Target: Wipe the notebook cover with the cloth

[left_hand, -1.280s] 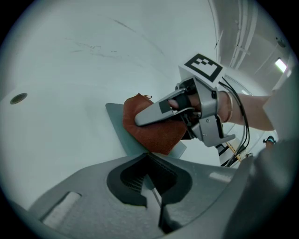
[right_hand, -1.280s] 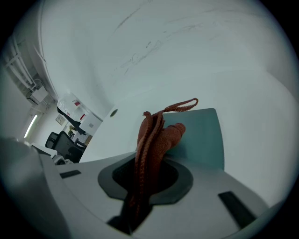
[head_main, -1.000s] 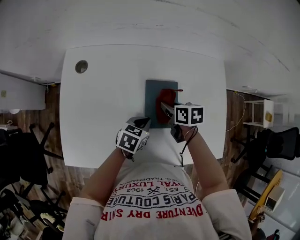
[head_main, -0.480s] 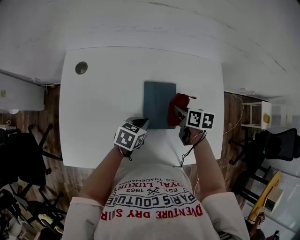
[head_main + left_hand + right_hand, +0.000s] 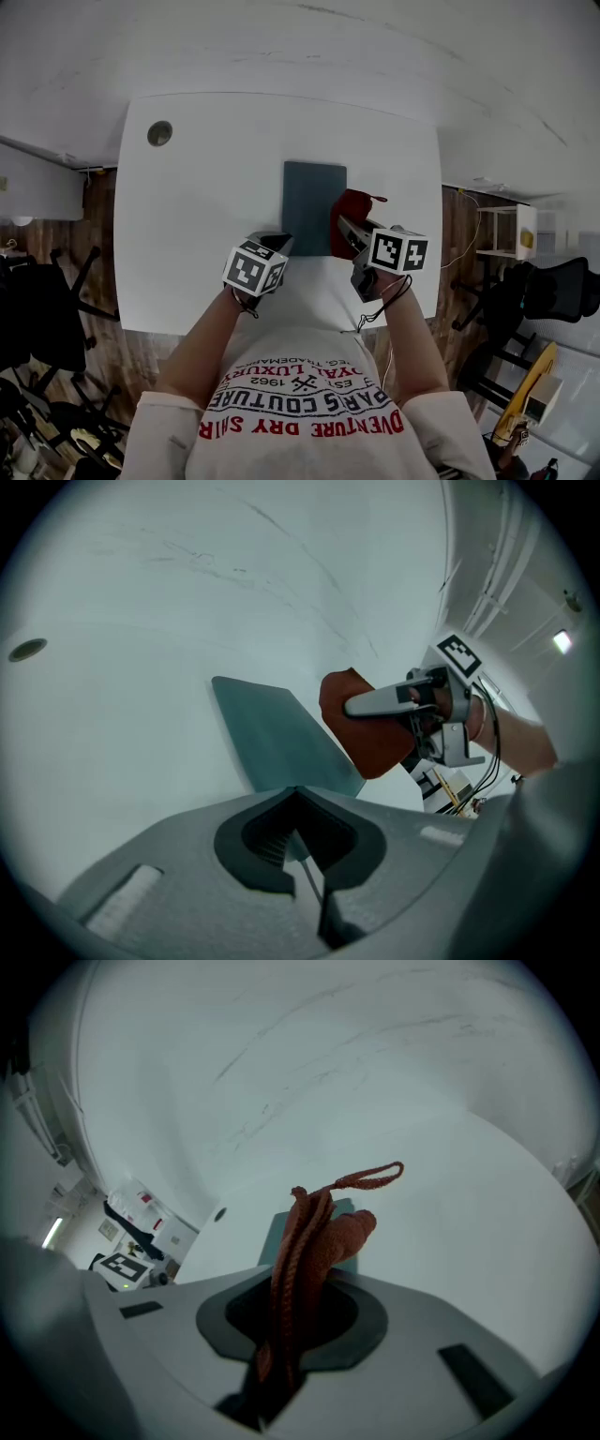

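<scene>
While our left gripper (image 5: 280,243) pinches the near-left corner of the one teal notebook (image 5: 311,199) lying mid-tabletop (image 5: 192,211), our right gripper (image 5: 344,225) clamps the one red cloth (image 5: 356,205) at the notebook's right edge.

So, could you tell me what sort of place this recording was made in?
Probably an office or lab: a white desk with a cable hole, black office chairs on either side, and a wood floor.
</scene>
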